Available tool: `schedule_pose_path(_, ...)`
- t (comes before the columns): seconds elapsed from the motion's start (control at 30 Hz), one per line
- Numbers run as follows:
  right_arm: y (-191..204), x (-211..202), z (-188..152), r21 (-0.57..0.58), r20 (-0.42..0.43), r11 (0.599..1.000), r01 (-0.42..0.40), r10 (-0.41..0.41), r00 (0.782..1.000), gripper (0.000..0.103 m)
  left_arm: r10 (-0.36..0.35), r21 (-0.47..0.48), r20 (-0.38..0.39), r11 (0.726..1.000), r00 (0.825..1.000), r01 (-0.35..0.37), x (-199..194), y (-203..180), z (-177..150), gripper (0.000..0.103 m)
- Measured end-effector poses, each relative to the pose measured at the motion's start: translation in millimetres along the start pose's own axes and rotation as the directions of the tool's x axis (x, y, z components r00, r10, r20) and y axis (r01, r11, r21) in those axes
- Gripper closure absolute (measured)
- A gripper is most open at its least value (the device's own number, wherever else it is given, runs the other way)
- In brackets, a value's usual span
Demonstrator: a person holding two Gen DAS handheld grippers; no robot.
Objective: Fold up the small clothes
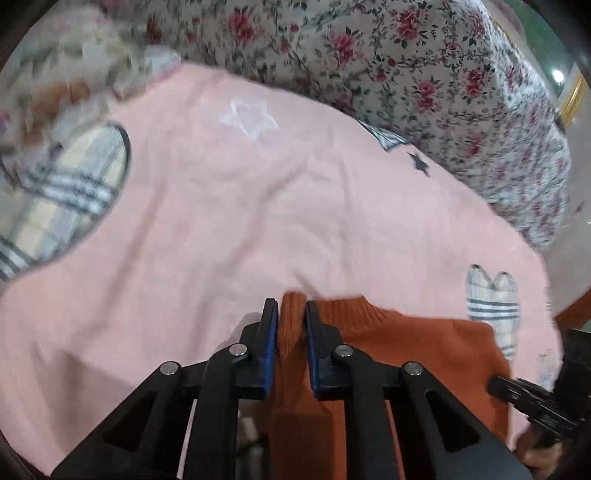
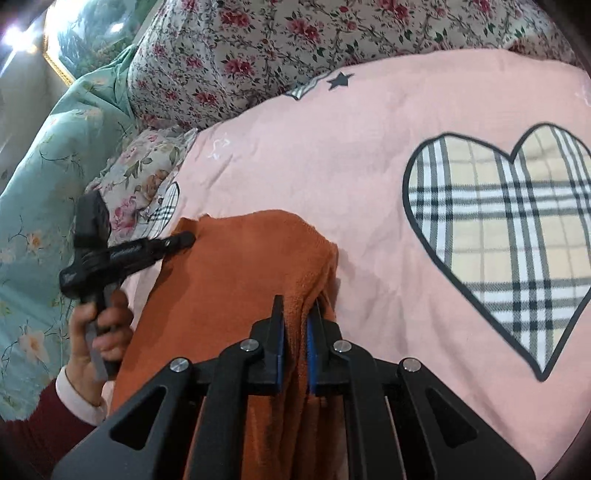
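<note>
A small orange knitted garment (image 1: pixel 424 350) lies on the pink bedspread (image 1: pixel 221 221). My left gripper (image 1: pixel 291 306) is shut on a ribbed edge of it, with the cloth pinched between the blue pads. In the right wrist view the same orange garment (image 2: pixel 229 280) is bunched and draped, and my right gripper (image 2: pixel 297 306) is shut on a fold of it. The left gripper (image 2: pixel 188 238) shows there at the garment's far left corner, held by a hand (image 2: pixel 103 332). The right gripper (image 1: pixel 498 386) appears at the right edge of the left wrist view.
The pink bedspread carries a large plaid heart (image 2: pixel 498 240), a smaller plaid heart (image 1: pixel 491 306) and stars. A rose-patterned quilt (image 1: pixel 406 55) is heaped behind it. Teal floral fabric (image 2: pixel 44 184) lies at the left, below a framed picture (image 2: pixel 85 29).
</note>
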State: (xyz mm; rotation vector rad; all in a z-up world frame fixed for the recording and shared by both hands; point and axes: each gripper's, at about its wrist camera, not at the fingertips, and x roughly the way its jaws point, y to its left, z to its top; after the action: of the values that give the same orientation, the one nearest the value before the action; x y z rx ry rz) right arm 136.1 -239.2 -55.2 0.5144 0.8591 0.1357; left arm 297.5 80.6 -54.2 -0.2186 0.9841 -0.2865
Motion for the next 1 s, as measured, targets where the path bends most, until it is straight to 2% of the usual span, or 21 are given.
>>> schedule_pose_path(0.1,-0.8,6.9,-1.2,0.007,-0.024,1.000,0.007,-0.006,1.000,0.091,-0.011,-0.015,-0.004,1.000,1.000,0.011,-12.4,0.3,-4.3,0.086)
schedule_pose_path(0.23,-0.2,-17.7,-13.1,0.024,-0.013,1.000,-0.012,0.012,1.000,0.081,-0.058,0.050,0.034,0.997,0.998,0.056,-65.3,-10.3,-43.6,0.075)
schedule_pose_path(0.3,3.8,-37.5,-27.8,0.011,-0.004,1.000,-0.023,0.023,1.000,0.079,-0.079,0.103,0.049,0.992,0.996,0.073,-96.4,-19.3,-74.3,0.063)
schedule_pose_path(0.4,7.7,-62.2,-58.8,0.004,-0.017,0.999,-0.032,0.032,0.999,0.073,-0.083,0.179,0.054,0.981,0.995,0.072,-137.4,-28.6,-124.9,0.055)
schedule_pose_path(0.43,8.3,-70.3,-71.5,0.003,-0.023,1.000,-0.027,0.027,0.999,0.073,-0.082,0.196,0.055,0.978,0.995,0.070,-148.8,-30.0,-141.0,0.054)
schedule_pose_path(0.57,8.2,-92.8,-106.8,0.028,-0.028,0.999,-0.034,0.035,0.999,0.072,-0.066,0.235,0.059,0.971,0.996,0.050,-183.7,-33.1,-202.5,0.037)
schedule_pose_path(0.73,17.2,-95.4,-134.0,0.020,-0.051,0.999,-0.037,0.038,0.998,0.072,-0.020,0.275,0.016,0.961,1.000,0.015,-183.3,-36.5,-258.0,0.036)
schedule_pose_path(0.9,23.0,-83.2,-140.6,0.029,-0.064,0.999,-0.043,0.045,0.997,0.072,0.050,0.316,0.041,0.947,0.998,-0.060,-168.1,-47.7,-267.9,0.036)
schedule_pose_path(0.93,25.6,-82.2,-139.7,0.027,-0.062,0.999,-0.045,0.047,0.997,0.074,0.061,0.325,0.040,0.943,0.997,-0.071,-163.8,-50.7,-268.7,0.036)
schedule_pose_path(0.97,28.6,-81.0,-137.1,0.021,-0.060,0.999,-0.048,0.049,0.997,0.086,0.084,0.342,0.042,0.935,0.996,-0.093,-159.7,-54.5,-271.3,0.036)
schedule_pose_path(1.0,30.8,-81.4,-135.2,0.017,-0.058,0.999,-0.048,0.049,0.997,0.093,0.111,0.352,0.044,0.928,0.993,-0.119,-155.6,-56.2,-270.0,0.043)
